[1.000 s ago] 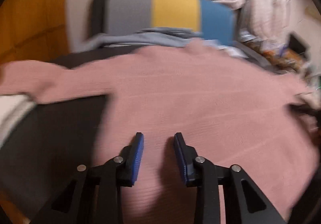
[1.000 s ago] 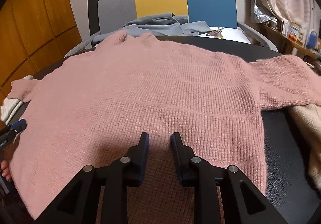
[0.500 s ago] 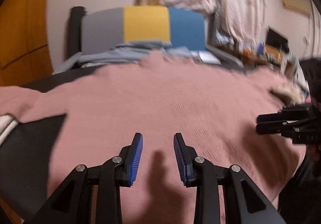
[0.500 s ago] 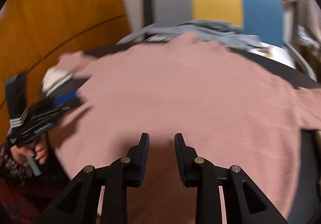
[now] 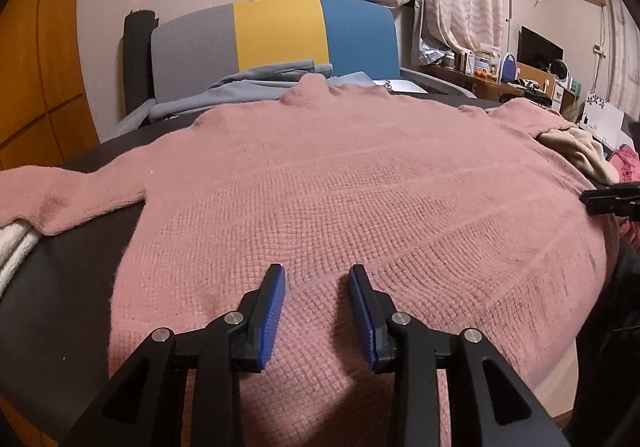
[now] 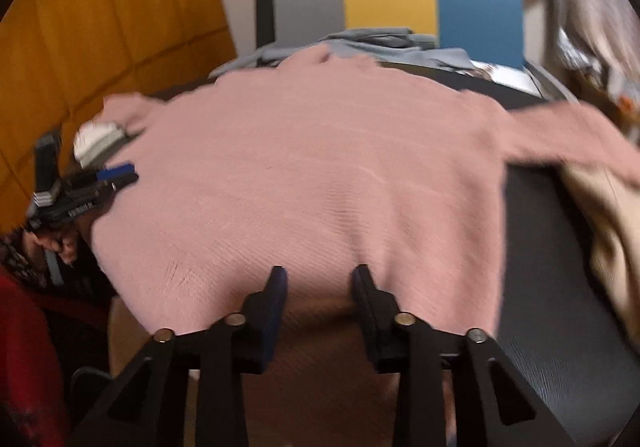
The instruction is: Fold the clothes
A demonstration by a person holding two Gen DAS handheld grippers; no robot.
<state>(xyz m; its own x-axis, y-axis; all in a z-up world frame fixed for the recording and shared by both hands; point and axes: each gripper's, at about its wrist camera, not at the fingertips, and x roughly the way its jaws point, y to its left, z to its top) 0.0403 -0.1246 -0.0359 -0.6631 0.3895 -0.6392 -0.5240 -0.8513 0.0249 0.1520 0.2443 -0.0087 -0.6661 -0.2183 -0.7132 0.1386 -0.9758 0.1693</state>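
A pink knit sweater [image 5: 340, 187] lies spread flat on the black table [image 5: 60, 287], collar toward the far side and a sleeve out to each side. My left gripper [image 5: 316, 279] hovers over its near left part. Its jaws are opening a little, with only the knit below them. My right gripper [image 6: 318, 279] stands open at the near hem [image 6: 320, 311], nothing pinched between its pads. Each gripper shows in the other's view: the left gripper [image 6: 116, 175] by the sweater's left edge, the right gripper [image 5: 600, 201] at its right edge.
A chair with a grey, yellow and blue back [image 5: 276, 35] stands behind the table, a grey-blue garment [image 5: 256, 81] draped on it. A beige garment [image 6: 600, 215] lies at the table's right, a white cloth [image 5: 16, 247] at its left. Cluttered shelves [image 5: 520, 71] fill the far right.
The right gripper has drawn back to the sweater's near hem and swung left, bringing the left gripper into its view. The left gripper has shifted sideways over the sweater. The sweater lies as before.
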